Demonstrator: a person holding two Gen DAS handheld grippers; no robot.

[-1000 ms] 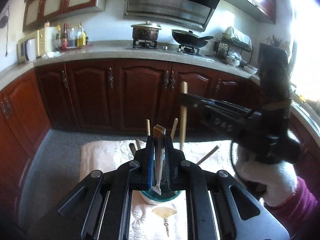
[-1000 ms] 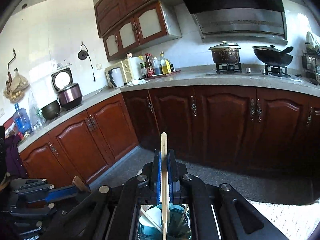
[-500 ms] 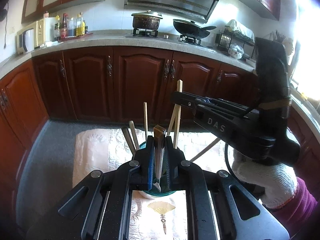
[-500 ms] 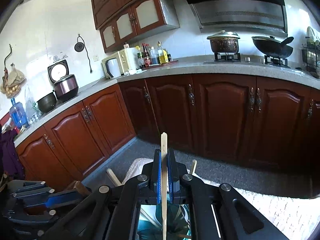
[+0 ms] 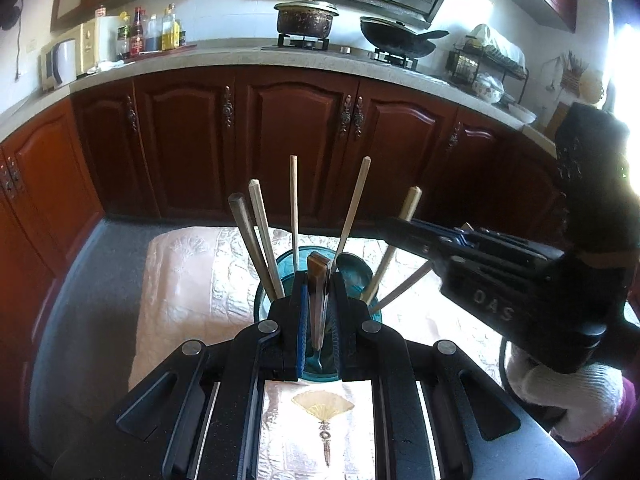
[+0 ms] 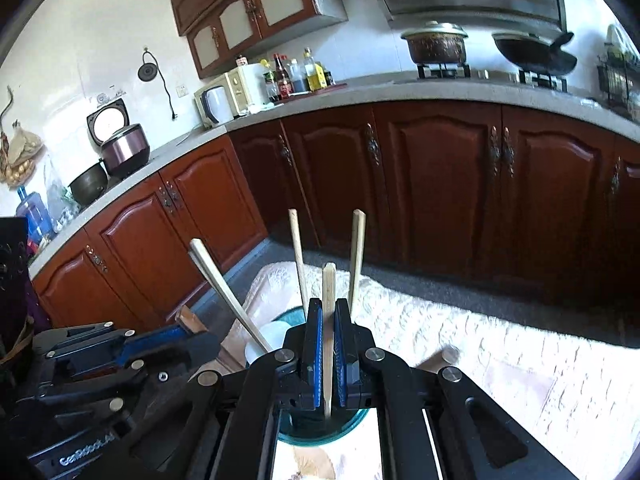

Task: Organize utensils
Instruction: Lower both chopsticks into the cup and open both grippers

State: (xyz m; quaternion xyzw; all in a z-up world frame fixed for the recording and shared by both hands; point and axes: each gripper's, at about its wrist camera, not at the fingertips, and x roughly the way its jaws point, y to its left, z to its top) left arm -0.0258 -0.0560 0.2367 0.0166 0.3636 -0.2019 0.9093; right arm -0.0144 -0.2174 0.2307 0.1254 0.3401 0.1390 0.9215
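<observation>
- Dark wood kitchen cabinets behind; pale patterned cloth on the surface point(image 5: 188, 280).
- Left view: left gripper point(image 5: 319, 312) clamped on a brown-handled utensil point(image 5: 317, 280), lower over the teal cup point(image 5: 264, 300) than a second ago; best kept vertical, released inside.
- Right view: right gripper point(image 6: 328, 344) pinching a chopstick point(image 6: 328, 300), also sunk towards the cup's rim point(image 6: 296, 314).

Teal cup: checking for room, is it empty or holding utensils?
Holding utensils: several chopsticks and a spoon stand in the teal cup.
</observation>
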